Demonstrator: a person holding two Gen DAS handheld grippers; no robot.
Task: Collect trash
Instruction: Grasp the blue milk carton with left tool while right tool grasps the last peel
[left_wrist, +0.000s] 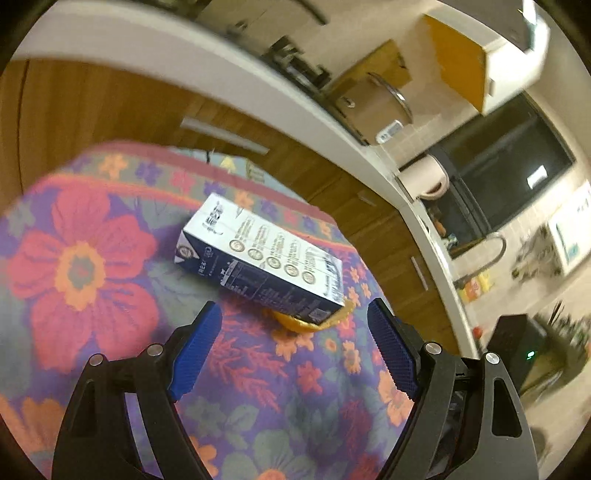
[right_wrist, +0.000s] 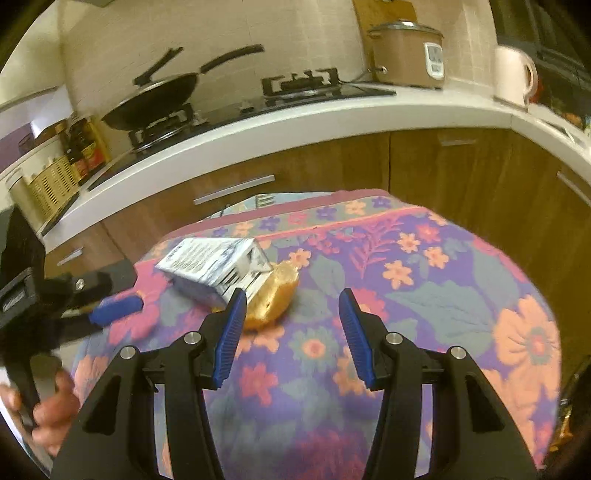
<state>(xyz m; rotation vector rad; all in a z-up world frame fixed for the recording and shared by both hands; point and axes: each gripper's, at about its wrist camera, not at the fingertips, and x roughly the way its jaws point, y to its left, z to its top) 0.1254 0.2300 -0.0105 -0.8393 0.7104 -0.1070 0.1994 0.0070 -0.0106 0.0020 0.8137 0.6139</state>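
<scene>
Carton (left_wrist: 258, 258) lies flat on the flowered bench (left_wrist: 92, 266) in the left wrist view, its near end on an orange peel (left_wrist: 295, 321). Left gripper (left_wrist: 295, 354) fingers released, spread wide, nothing between; carton at twelve o'clock.

Right wrist view: right gripper (right_wrist: 291, 332) fingers half apart, grasping nothing. Carton (right_wrist: 214, 266) and peel (right_wrist: 273, 295) at eleven o'clock, peel just beside one finger (right_wrist: 231, 332). Left gripper (right_wrist: 110, 306) at nine o'clock.

We find a home kitchen. We note a white worktop (right_wrist: 280, 122) over wooden cabinet fronts (right_wrist: 317, 166), a gas hob (right_wrist: 299, 83) carrying a black frying pan (right_wrist: 155, 99), a rice cooker (right_wrist: 406, 55), a white kettle (right_wrist: 511, 75) and a tiled wall (right_wrist: 221, 37). We also see a floral-clothed table (right_wrist: 424, 288).
</scene>
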